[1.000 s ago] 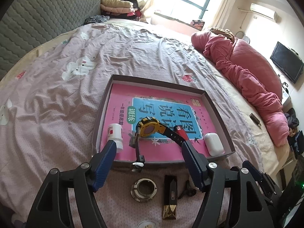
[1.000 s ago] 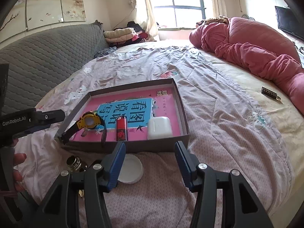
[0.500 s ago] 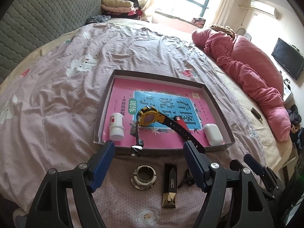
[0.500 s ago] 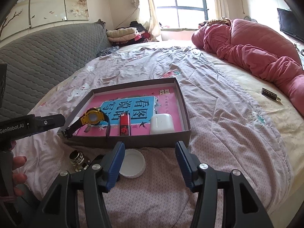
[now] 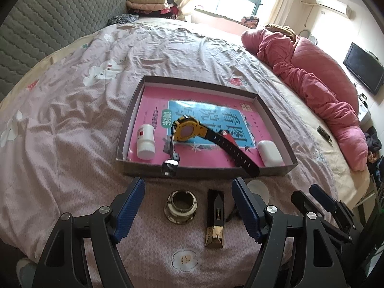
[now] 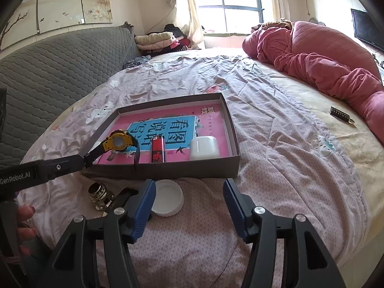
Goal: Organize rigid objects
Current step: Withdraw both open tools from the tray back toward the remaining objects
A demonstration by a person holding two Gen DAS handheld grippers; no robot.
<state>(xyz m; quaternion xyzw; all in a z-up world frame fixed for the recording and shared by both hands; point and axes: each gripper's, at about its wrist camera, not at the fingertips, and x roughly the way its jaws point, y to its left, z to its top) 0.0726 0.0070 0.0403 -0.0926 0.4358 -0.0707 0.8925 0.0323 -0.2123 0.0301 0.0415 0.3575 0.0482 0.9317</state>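
A brown shallow tray [image 5: 271, 170] [image 6: 234, 144] lies on the bedspread with a pink book as its floor. On it are a yellow watch [image 5: 186, 132] [image 6: 118, 141] with its straps over the front wall, a white bottle [image 5: 145, 141], a red lighter [image 6: 158, 150] and a white case [image 5: 270, 152] [image 6: 204, 147]. In front of the tray lie a metal ring [image 5: 180, 206] [image 6: 98, 193], a black-and-gold bar [image 5: 215, 218] and a white lid [image 6: 168, 200]. My left gripper [image 5: 188, 207] is open around the ring and the bar. My right gripper [image 6: 189, 207] is opening; the lid lies by its left finger, untouched.
A pink quilt [image 5: 312, 81] [image 6: 324, 64] is heaped along the bed's right side, with a small dark remote [image 6: 340, 115] beside it. A grey padded headboard [image 6: 48, 76] rises on the left. A person's fingers [image 6: 24, 216] hold the left tool at the left edge.
My left gripper has drawn back from the tray's front wall, so its fingers now frame the ring and the bar. The right jaws have spread a little wider.
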